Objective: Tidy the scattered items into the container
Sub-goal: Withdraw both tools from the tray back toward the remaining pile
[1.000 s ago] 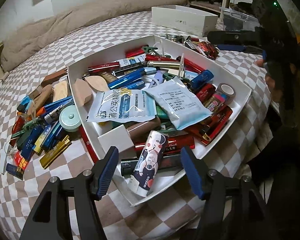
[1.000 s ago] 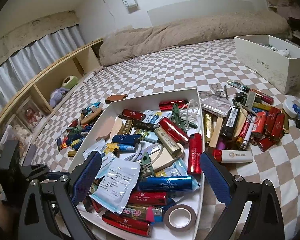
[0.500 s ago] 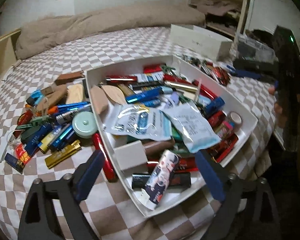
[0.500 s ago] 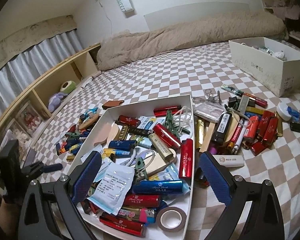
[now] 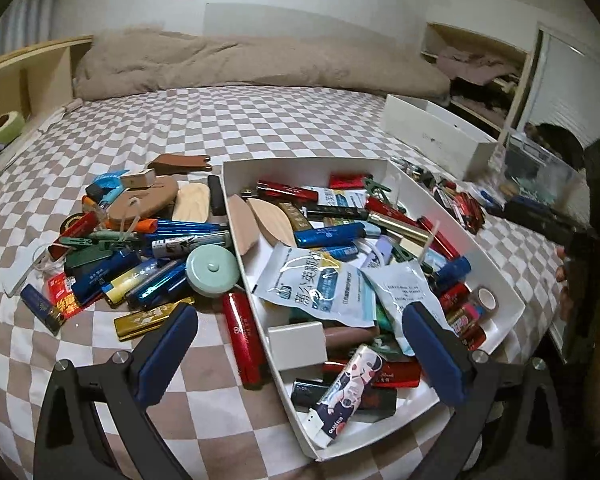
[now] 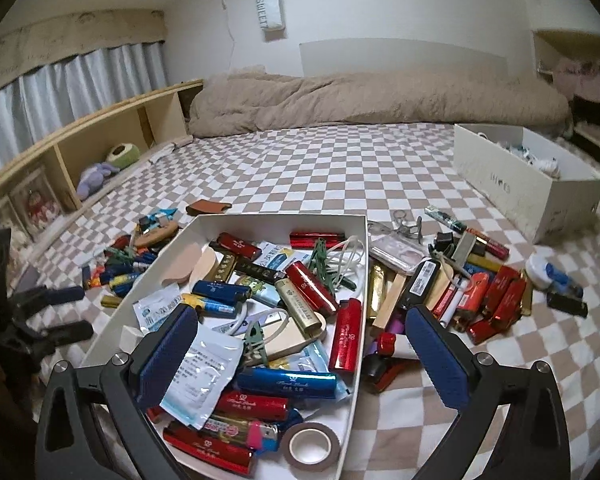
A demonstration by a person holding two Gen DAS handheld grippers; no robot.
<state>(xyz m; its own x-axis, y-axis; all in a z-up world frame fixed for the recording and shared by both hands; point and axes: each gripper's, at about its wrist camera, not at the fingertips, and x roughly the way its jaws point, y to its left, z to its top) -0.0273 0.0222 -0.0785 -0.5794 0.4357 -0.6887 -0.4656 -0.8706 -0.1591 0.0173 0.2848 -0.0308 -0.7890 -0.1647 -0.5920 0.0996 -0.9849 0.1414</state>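
Your left gripper (image 5: pixel 300 354) and right gripper (image 6: pixel 302 354), jaws spread and empty, flank the white tray (image 6: pixel 358 320), whose long axis runs away from you.

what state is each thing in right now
left hand-held gripper: open, empty
right hand-held gripper: open, empty
white tray: lidless, heaped with lighters
mint round tin: lid on, outside tray
tape roll: lying flat in tray
white box: lidless

a checkered bed (image 6: pixel 300 168) carries a white tray (image 6: pixel 362 280), scattered lighters (image 6: pixel 496 300), a beige duvet (image 6: pixel 372 100) and a white box (image 6: pixel 512 188).
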